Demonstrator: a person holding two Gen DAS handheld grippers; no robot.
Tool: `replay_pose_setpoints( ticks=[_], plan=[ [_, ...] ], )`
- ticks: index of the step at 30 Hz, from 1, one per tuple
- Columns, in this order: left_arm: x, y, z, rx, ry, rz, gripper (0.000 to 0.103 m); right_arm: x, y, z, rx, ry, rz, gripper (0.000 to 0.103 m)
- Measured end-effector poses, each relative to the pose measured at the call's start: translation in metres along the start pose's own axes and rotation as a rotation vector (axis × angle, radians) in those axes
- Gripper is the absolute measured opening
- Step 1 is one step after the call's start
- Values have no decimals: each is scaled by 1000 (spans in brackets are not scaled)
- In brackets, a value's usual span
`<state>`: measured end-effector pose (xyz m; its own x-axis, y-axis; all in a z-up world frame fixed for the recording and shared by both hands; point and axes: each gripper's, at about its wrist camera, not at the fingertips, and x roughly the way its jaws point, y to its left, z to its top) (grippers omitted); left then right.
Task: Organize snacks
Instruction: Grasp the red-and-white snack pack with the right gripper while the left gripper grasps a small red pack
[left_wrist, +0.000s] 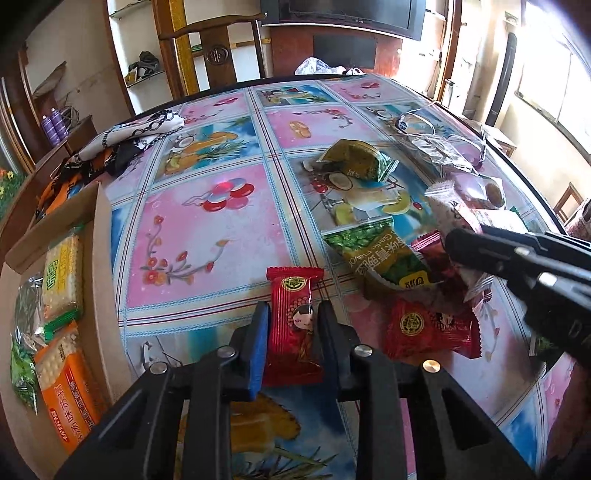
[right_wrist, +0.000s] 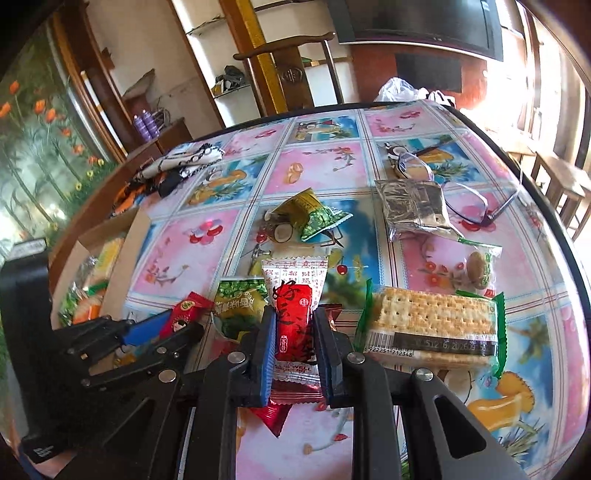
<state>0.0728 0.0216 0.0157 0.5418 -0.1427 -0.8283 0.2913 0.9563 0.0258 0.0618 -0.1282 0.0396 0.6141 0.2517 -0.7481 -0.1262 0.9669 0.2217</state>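
Cardboard box (left_wrist: 99, 236) sits to the left of the left tongs (left_wrist: 293, 332), already holding cracker packs, and that is the way both catches probably have to travel. The left tongs are pinching a small red candy packet (left_wrist: 293, 325) across its width, its long axis running straight ahead along the fingers, its far end still over the table (left_wrist: 207, 236). Just right of them lie another red packet (left_wrist: 424, 328) and a green pea bag (left_wrist: 380, 258). Further right, the right tongs (right_wrist: 295, 332) are pressed onto a red-and-white snack pack (right_wrist: 295, 314), also lengthwise between the fingers, with a cracker sleeve (right_wrist: 432, 321) just beyond on their right. The left hand is nearer the box.
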Motion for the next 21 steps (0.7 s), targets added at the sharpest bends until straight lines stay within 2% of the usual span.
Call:
replay_pose_setpoints(
  ticks=[9, 11, 21],
  plan=[
    [-1, -1, -3, -6, -19, 5, 26, 4, 9, -3, -48, -6, -67, 24],
    [-2, -1, -3, -8, -22, -9, 19, 3, 8, -3, -43, -11, -72, 24],
    [-12, -8, -3, -1, -59, -40, 19, -6, 4, 0, -4, -56, -63, 24]
  ],
)
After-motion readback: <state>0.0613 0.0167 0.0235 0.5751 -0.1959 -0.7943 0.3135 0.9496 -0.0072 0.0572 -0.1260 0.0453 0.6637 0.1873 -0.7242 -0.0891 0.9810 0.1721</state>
